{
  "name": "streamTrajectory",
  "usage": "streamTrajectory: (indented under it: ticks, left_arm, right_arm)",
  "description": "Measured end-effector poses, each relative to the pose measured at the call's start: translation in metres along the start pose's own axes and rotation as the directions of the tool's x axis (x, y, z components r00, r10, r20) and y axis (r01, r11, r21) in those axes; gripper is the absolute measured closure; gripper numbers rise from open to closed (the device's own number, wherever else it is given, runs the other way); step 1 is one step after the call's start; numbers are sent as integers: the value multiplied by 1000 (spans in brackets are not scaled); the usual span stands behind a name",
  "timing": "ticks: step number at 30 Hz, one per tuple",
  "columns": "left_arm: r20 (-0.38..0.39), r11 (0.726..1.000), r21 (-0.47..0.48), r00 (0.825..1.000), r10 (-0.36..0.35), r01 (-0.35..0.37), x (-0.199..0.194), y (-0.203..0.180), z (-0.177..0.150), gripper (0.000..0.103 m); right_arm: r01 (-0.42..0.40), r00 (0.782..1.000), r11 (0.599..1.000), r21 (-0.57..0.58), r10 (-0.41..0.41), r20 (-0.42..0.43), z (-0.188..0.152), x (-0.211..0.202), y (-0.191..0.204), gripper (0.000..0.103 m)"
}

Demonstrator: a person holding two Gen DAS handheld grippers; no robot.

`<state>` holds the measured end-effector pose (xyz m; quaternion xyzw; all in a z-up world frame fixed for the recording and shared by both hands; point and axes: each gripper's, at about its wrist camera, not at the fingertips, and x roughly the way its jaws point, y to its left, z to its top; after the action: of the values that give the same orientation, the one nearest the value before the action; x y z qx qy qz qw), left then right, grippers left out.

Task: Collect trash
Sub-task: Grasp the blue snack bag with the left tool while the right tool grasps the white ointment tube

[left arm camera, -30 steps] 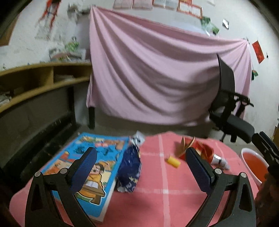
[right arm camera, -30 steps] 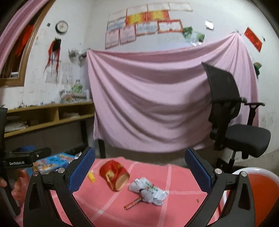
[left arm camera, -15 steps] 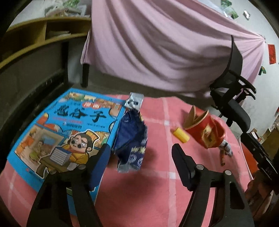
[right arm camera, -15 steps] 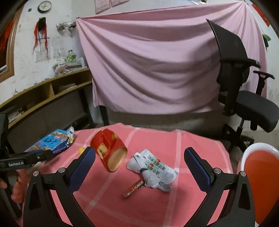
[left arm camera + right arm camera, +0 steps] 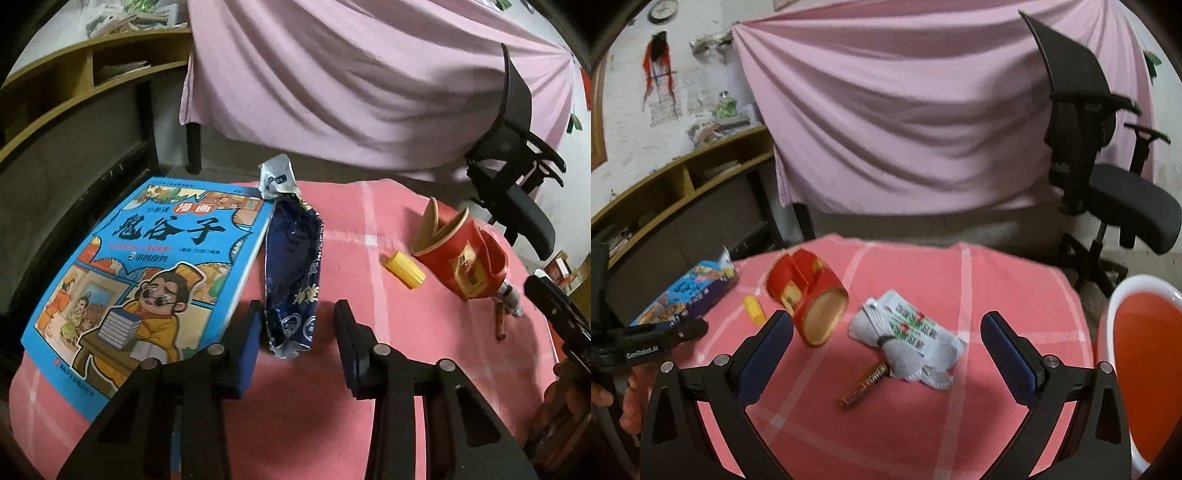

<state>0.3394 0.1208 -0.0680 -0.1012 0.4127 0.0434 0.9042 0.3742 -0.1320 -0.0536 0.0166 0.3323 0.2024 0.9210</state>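
Trash lies scattered over the pink checked tablecloth (image 5: 369, 406): a crumpled dark blue snack wrapper (image 5: 293, 273) stretches lengthwise along the right edge of a blue comic book (image 5: 147, 273), its silver torn end pointing away toward the far rim of the table. The left gripper (image 5: 298, 325) points down at the wrapper's near end, which sits between the two blue pads; the jaws are closing, the left pad just beside the foil, the right pad with a gap of cloth showing beside it, so the wrapper is not yet pinched. To the right of the wrapper, a small yellow cylinder (image 5: 405, 274) lies on the cloth, and just beyond it a red paper cup (image 5: 463, 264), torn at the rim, lies tipped on its side. In the right wrist view the same cup (image 5: 807, 295) shows its open mouth toward the camera, with a crumpled white wrapper (image 5: 908, 338) printed in red and green near it and a brown battery (image 5: 865, 384) touching that wrapper's near edge. The right gripper (image 5: 886, 334) hovers over these with its jaws spread wide and nothing between the pads. A white bin with a red liner (image 5: 1148, 365) stands at the right of the table. Behind hang a pink sheet (image 5: 905, 118) and a black office chair (image 5: 1108, 177).
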Motion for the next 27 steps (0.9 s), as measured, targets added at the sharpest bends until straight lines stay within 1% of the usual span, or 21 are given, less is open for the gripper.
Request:
streamTrajectory:
  ticks: [1, 4, 5, 6, 7, 8, 9, 12, 13, 14, 15, 16, 17, 18, 22, 27]
  left_arm:
    - [0, 1000, 6, 1000, 0, 0, 1, -2, 0, 73]
    - [5, 1000, 22, 1000, -2, 1, 2, -7, 0, 82]
    - [7, 1000, 28, 1000, -2, 2, 3, -8, -1, 86]
    - [10, 999, 37, 1000, -4, 3, 3, -10, -1, 88]
    - [12, 999, 45, 1000, -2, 1, 3, -12, -2, 91]
    - [14, 999, 53, 1000, 1, -2, 4, -15, -2, 93]
    - [17, 998, 61, 1000, 4, -5, 4, -17, -3, 94]
    - [30, 998, 65, 999, 12, -14, 4, -17, -3, 95]
    - [35, 998, 64, 999, 13, -15, 4, -18, -3, 95]
    - [42, 998, 59, 999, 12, -15, 3, -17, -3, 95]
    - [48, 998, 55, 999, 12, -15, 2, -17, -4, 95]
    - [54, 998, 54, 998, 10, -13, 0, -17, -4, 95]
    - [60, 999, 54, 998, 7, -11, -1, -18, -5, 95]
    - [70, 998, 56, 998, 5, -9, -3, -18, -5, 95]
    - [126, 997, 78, 992, -11, 1, -14, -22, -8, 95]
    - [217, 992, 125, 976, -33, 6, -32, -35, -14, 95]
  right_arm:
    - [-1, 1000, 1000, 8, 1, -17, 0, 3, -2, 9]
    - [-9, 998, 999, 31, 11, -57, -2, 9, -7, 16]
    - [-12, 998, 999, 37, 14, -66, -2, 11, -8, 16]
    - [-18, 997, 999, 45, 21, -78, -3, 13, -9, 17]
    - [-25, 996, 998, 50, 29, -89, -5, 14, -9, 20]
    - [-32, 994, 998, 53, 37, -98, -5, 15, -9, 27]
    - [-42, 993, 998, 55, 47, -111, -6, 17, -10, 31]
    - [-58, 989, 997, 51, 64, -135, -7, 20, -9, 39]
    - [-65, 988, 997, 49, 72, -135, -7, 19, -9, 48]
    - [-69, 989, 997, 47, 74, -131, -6, 18, -9, 53]
    - [-72, 989, 996, 43, 77, -129, -6, 17, -8, 62]
    - [-75, 988, 996, 38, 80, -134, -7, 18, -7, 69]
    - [-80, 986, 996, 32, 83, -144, -7, 19, -5, 75]
    - [-83, 985, 996, 28, 86, -152, -8, 21, -4, 79]
    - [-93, 983, 995, 24, 96, -158, -7, 21, -4, 81]
    - [-110, 983, 994, 5, 109, -145, -7, 17, -1, 84]
